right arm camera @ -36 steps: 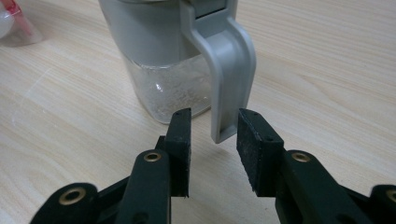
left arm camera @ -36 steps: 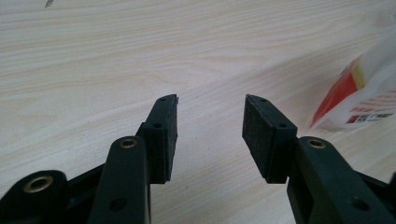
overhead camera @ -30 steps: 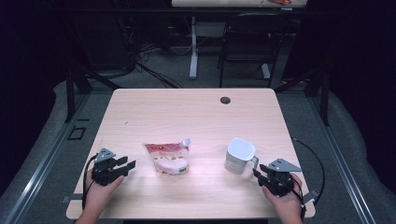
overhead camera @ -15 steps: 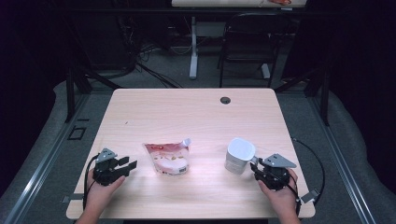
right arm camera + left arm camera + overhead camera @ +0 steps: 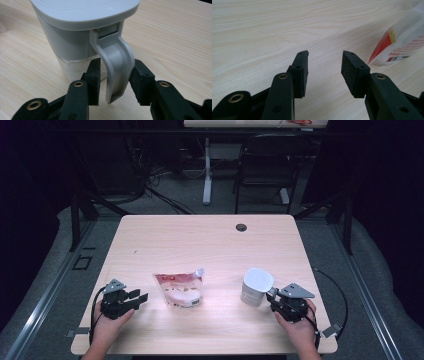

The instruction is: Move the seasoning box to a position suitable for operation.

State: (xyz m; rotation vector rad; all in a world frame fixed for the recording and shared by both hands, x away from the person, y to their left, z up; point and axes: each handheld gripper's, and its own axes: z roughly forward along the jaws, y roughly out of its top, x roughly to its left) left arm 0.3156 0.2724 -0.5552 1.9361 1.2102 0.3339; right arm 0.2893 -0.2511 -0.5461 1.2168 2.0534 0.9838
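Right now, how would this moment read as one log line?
left tool: open, empty | right tool: straddling white lidded plastic jug's handle, closing | red-and-white pouch: untouched

White jug (image 5: 256, 287), red/white pouch (image 5: 180, 289), black hand-held grippers.

L hand (image 5: 107, 322) comes in from the near edge of the table (image 5: 210, 237), wrist low, and holds the left gripper (image 5: 141, 297) about level, pointing to the right along the tabletop. Jaws stand apart w/ nothing between them; they've just been closing a little. Its pads (image 5: 350, 72) are bare.

R hand (image 5: 300, 327) also comes from the near table edge and holds the right gripper (image 5: 271, 296) aimed up-left. Its jaws have just been closing too, and straddle the handle (image 5: 117, 67) of the jug (image 5: 256, 286). Right pad looks to touch the handle; left pad has a slim gap.
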